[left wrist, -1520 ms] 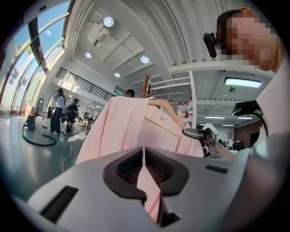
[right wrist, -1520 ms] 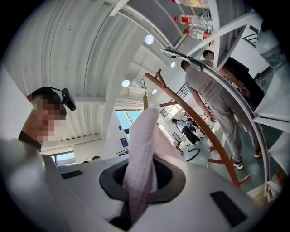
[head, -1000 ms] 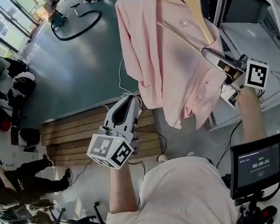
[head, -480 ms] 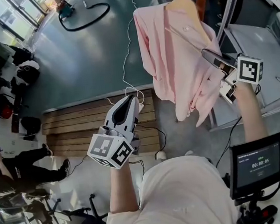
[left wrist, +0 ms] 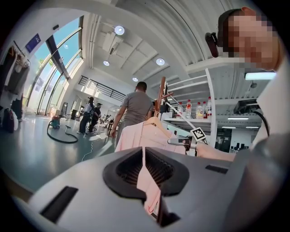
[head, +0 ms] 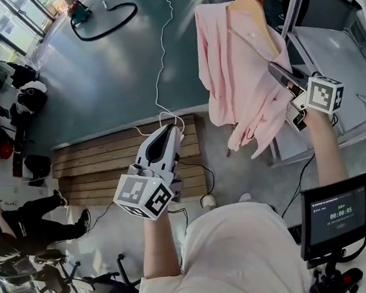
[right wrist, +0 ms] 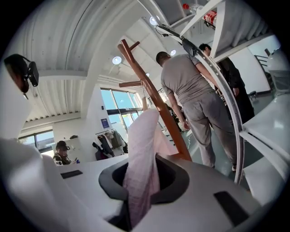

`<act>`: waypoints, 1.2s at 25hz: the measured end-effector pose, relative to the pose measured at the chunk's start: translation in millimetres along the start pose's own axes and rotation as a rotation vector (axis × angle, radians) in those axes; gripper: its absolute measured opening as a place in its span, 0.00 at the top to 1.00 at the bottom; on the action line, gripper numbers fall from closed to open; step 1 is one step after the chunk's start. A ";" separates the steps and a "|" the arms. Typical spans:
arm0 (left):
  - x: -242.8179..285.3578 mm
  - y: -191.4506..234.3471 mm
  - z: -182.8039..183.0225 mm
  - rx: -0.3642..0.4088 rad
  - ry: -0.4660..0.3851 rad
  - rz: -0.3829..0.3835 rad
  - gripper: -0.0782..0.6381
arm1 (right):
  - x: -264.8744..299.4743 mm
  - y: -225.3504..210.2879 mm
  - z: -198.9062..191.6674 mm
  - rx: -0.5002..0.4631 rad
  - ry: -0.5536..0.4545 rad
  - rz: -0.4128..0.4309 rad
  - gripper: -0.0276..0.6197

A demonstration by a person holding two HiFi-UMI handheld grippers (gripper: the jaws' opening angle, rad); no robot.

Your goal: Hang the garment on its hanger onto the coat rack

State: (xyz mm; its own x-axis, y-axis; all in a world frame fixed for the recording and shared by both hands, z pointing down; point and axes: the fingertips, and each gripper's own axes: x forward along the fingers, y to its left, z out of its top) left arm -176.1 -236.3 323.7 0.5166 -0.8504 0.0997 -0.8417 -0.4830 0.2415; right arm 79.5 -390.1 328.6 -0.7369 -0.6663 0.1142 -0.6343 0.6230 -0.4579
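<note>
Tall windows (left wrist: 56, 72) light a teal floor (head: 109, 78) bearing a wooden pallet (head: 99, 164)

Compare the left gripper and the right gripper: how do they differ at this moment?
The right gripper has its jaws closed on the pink garment, while the left gripper has its jaws together on nothing. The right gripper is up at the garment's side, below the hanger. The left gripper is lower and apart from the garment. Both have their jaws shut.
</note>
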 end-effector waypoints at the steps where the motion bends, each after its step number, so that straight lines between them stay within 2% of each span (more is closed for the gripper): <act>1: 1.8 0.0 0.2 0.000 0.002 -0.006 0.88 | -0.6 -2.5 1.2 -0.010 -0.016 -0.016 0.90; 5: 10.0 -2.0 -5.6 0.005 0.012 -0.030 0.88 | -8.4 -9.5 -3.8 -0.034 -0.066 -0.046 0.90; 11: 21.7 -5.7 -14.0 0.002 0.029 -0.068 0.88 | -33.7 -14.6 -15.1 0.003 -0.182 -0.032 0.86; 13: 25.7 -5.5 -16.0 0.000 0.033 -0.077 0.88 | -40.4 -17.9 -19.0 0.030 -0.202 -0.029 0.79; 14: 27.9 -5.5 -17.7 0.000 0.035 -0.083 0.88 | -42.6 -20.4 -22.6 0.044 -0.202 -0.027 0.73; 22: 44.5 -14.6 -30.0 0.006 0.053 -0.131 0.88 | -53.0 -22.7 -34.0 0.025 -0.191 0.002 0.73; 30: 49.4 -15.4 -33.4 0.006 0.058 -0.140 0.88 | -51.6 -19.7 -38.3 -0.006 -0.167 -0.018 0.73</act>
State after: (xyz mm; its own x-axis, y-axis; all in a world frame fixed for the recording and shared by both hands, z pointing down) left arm -132.3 -263.9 357.1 0.6367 -0.7615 0.1208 -0.7618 -0.5970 0.2515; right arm 121.1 -352.3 365.5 -0.6770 -0.7355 -0.0258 -0.6483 0.6126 -0.4521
